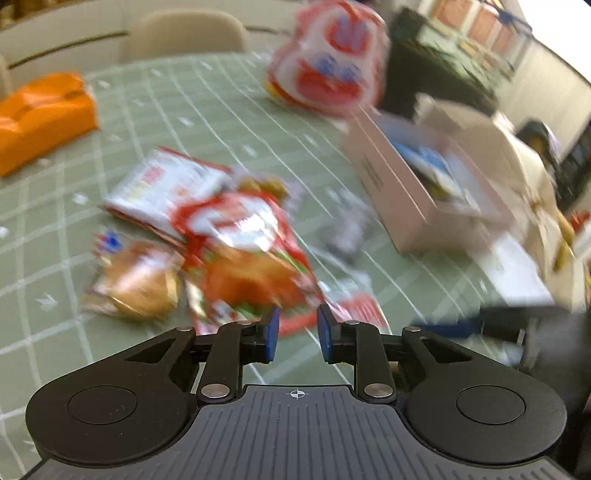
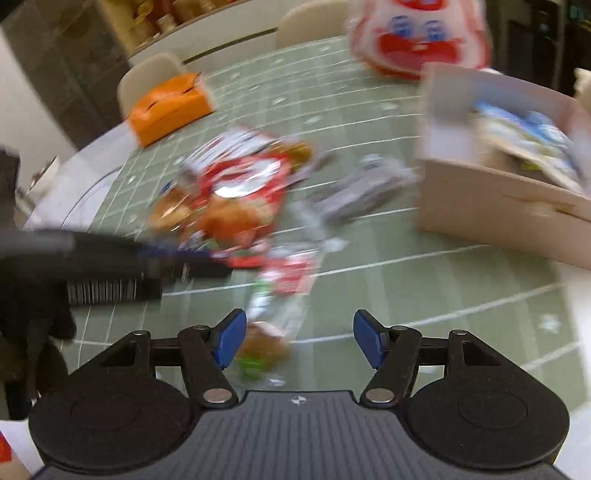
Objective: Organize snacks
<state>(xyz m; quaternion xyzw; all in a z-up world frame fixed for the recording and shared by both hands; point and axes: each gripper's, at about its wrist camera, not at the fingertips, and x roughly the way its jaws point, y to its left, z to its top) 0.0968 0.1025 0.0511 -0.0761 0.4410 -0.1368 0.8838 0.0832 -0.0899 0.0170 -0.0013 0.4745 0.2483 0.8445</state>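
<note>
Both views are motion-blurred. A pile of snack packets lies on the green checked tablecloth: a red and orange packet, a white and red packet, a bun-like packet, a grey wrapper and a small red packet. An open cardboard box at the right holds blue and white packets. My left gripper is open with a narrow gap, just short of the pile. My right gripper is open wide and empty, above a clear packet.
An orange tissue box sits at the far left. A large red and white bag stands at the far side. Beige chairs stand behind the table. The left gripper's arm crosses the right wrist view.
</note>
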